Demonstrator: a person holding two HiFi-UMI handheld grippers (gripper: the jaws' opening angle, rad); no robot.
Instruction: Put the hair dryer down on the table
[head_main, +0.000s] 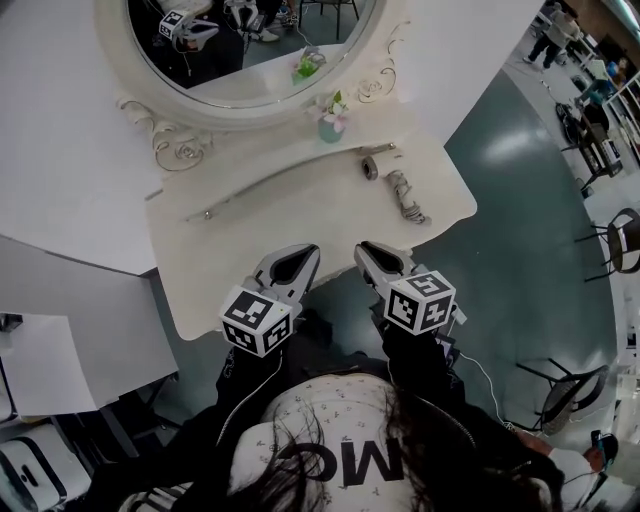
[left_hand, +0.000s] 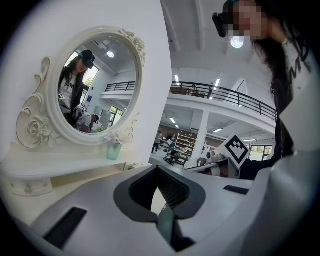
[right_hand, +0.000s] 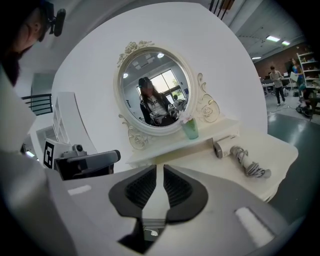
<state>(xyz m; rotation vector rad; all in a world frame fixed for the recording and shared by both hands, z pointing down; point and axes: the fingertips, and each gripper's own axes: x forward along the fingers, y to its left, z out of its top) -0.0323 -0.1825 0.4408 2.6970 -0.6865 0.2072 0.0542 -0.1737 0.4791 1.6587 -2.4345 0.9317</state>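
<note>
The white hair dryer (head_main: 397, 187) lies on its side at the right end of the cream dressing table (head_main: 250, 235), its cord wound round the handle. It shows again in the right gripper view as the hair dryer (right_hand: 235, 151), far ahead and to the right of the jaws. Both grippers hover side by side over the table's front edge, well short of the dryer. My left gripper (head_main: 303, 256) has its jaws together with nothing in them, and so has my right gripper (head_main: 368, 250). The left gripper (left_hand: 158, 169) and right gripper (right_hand: 160, 168) each look along empty pads.
An oval mirror (head_main: 250, 50) in an ornate frame stands at the table's back, with a small green vase of flowers (head_main: 331, 122) on its shelf. White wall panels lie to the left. Green floor (head_main: 520, 230) and black chairs (head_main: 620, 240) are to the right.
</note>
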